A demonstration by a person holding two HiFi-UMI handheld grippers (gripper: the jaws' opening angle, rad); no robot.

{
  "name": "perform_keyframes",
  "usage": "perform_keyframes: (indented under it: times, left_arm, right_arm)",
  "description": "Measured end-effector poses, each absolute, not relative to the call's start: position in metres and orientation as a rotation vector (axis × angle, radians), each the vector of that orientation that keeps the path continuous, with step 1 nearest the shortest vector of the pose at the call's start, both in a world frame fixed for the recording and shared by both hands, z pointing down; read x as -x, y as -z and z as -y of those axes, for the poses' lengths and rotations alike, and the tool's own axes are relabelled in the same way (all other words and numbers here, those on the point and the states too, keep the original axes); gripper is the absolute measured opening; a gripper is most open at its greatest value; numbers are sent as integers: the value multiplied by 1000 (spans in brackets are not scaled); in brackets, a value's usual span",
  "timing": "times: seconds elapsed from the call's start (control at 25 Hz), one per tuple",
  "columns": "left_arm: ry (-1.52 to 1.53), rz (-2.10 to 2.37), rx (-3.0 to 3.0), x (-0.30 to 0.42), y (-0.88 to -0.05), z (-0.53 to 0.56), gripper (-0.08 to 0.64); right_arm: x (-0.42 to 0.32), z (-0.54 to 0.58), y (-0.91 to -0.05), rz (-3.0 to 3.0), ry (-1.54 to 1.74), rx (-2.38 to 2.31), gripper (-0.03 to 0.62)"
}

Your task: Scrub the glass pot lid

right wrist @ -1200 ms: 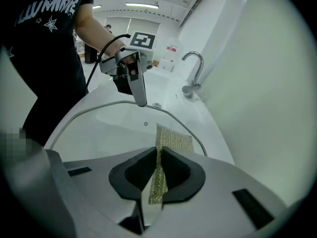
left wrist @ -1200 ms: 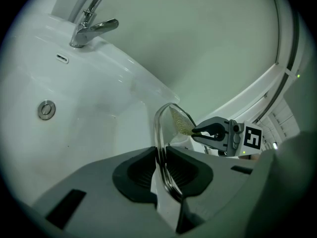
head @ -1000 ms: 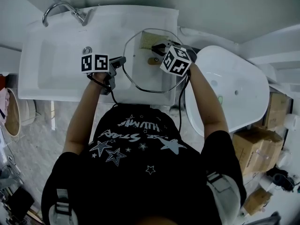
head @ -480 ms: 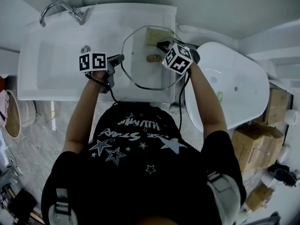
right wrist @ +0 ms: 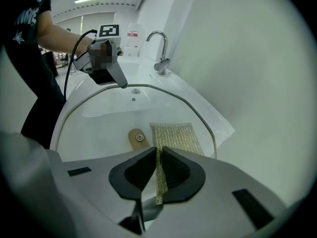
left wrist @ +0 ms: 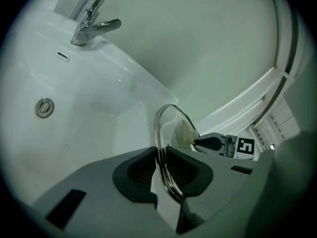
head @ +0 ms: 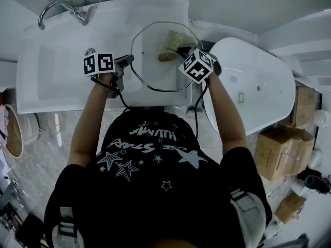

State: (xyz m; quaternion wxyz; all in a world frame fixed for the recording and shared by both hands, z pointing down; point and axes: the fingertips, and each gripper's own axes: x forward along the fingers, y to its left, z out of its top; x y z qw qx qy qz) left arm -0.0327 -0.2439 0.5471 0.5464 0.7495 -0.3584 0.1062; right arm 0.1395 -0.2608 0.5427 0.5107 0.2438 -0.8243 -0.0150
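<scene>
Scene: A person in a black star-print shirt stands at a white sink (head: 57, 66), a gripper in each hand, seen from above.
Glass pot lid: The glass pot lid (head: 150, 71) sits in the upper centre of the head view, over the worktop to the right of the basin and between the two grippers. Whether it rests on the worktop cannot be told.
Left gripper: The left gripper (head: 130, 61) reaches the lid from the frame's left. Its fingers (left wrist: 141, 170) are clamped on the metal rim, and the lid (left wrist: 161, 133) rises edge-on from between them.
Right gripper: The right gripper (head: 178, 49) comes in from the right. Its fingers (right wrist: 131, 175) are closed on a gold mesh scrub pad (right wrist: 176, 138).
Scrub pad: The pad's free end lies flat against the glass, just beside the tan knob (right wrist: 137, 138) and inside the far rim.
Surroundings: A chrome tap (head: 59, 9) stands at upper left, a white tub (head: 258, 92) fills the right and cardboard boxes (head: 279, 154) sit at lower right.
</scene>
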Motion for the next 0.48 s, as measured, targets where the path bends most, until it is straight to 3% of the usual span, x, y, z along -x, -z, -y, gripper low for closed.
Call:
perform_keyframes:
  times: [0.48]
  left_arm:
    - [-244,831,-1786,31,-547,243,72]
  right_arm:
    - [-155,219,-545,2000,-251,-752,40]
